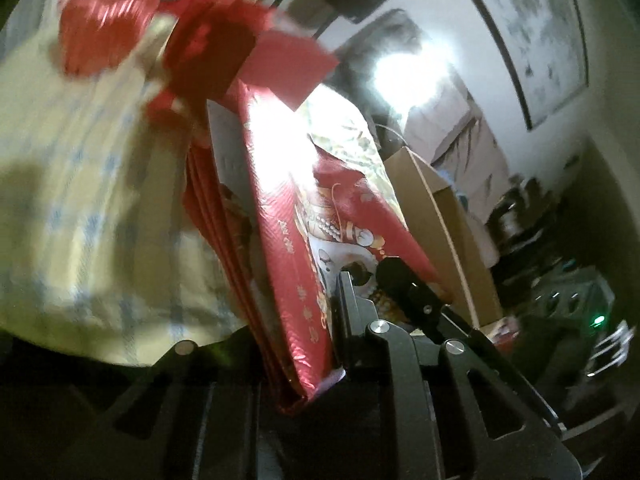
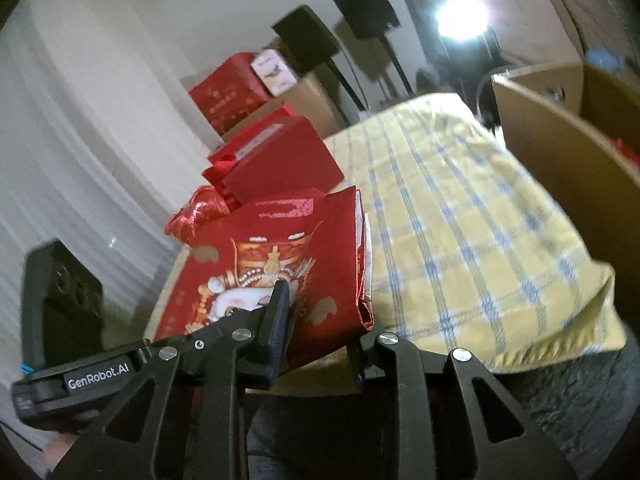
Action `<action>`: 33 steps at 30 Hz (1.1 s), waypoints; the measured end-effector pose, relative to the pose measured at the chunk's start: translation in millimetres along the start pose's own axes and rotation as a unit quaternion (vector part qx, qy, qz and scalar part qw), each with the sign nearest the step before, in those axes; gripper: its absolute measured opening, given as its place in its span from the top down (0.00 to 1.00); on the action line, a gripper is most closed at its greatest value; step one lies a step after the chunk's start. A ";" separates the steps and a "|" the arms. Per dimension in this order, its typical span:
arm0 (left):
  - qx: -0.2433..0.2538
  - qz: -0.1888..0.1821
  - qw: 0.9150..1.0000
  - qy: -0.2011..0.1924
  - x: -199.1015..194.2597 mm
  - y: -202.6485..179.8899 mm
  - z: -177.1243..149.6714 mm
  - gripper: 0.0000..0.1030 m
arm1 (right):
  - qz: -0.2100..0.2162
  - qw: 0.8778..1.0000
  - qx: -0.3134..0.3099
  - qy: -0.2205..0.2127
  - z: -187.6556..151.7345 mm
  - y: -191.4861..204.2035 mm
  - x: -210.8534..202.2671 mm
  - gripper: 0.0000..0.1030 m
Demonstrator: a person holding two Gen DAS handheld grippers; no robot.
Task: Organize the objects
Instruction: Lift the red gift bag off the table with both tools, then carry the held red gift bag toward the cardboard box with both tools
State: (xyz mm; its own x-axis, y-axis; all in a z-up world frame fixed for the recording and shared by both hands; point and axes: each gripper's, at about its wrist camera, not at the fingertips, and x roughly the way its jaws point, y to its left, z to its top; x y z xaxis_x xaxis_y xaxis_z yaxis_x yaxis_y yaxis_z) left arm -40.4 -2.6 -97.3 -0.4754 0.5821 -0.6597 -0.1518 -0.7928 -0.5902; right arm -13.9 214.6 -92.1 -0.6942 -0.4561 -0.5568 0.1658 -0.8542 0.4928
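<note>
A stack of flat red packets printed with a crowned figure (image 1: 320, 216) is held between both grippers above a yellow checked cloth (image 1: 80, 184). My left gripper (image 1: 344, 292) is shut on one end of the stack; its left finger is hidden behind the packets. My right gripper (image 2: 320, 320) is shut on the other end of the same stack (image 2: 280, 256); its left finger (image 2: 276, 312) presses the printed face. The left gripper's body (image 2: 56, 304) shows at the left of the right wrist view. A red gift bag (image 2: 276, 160) and crumpled red foil (image 2: 196, 212) lie behind the stack.
An open cardboard box (image 2: 560, 144) stands at the right of the yellow cloth (image 2: 460, 216), and shows in the left wrist view (image 1: 444, 216). More red and brown boxes (image 2: 228, 92) are stacked at the back wall. Black stands (image 2: 360, 32) and a bright lamp (image 2: 460, 16) are behind.
</note>
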 end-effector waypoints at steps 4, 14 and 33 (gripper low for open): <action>0.046 0.035 0.998 -0.018 -9.8 -17.1 -8.4 0.85 | -0.032 0.997 -0.071 -0.025 -3.9 20.4 -8.2 0.75; 0.097 0.066 0.992 -0.044 -36.3 -28.6 -19.5 0.85 | -0.040 0.990 -0.124 -0.052 -6.3 36.5 -16.3 0.77; 0.193 0.095 0.972 -0.095 -49.4 -74.7 -17.7 0.85 | -0.019 0.987 -0.132 -0.093 -0.1 39.0 -41.8 0.77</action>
State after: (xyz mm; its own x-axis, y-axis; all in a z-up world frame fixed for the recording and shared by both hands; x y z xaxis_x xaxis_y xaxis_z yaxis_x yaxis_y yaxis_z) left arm 9.8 31.0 -28.9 -0.6729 0.4044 -0.6195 -0.3418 -0.9126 -0.2244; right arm 21.7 200.4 -49.6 -0.8157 -0.3897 -0.4275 0.2965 -0.9162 0.2694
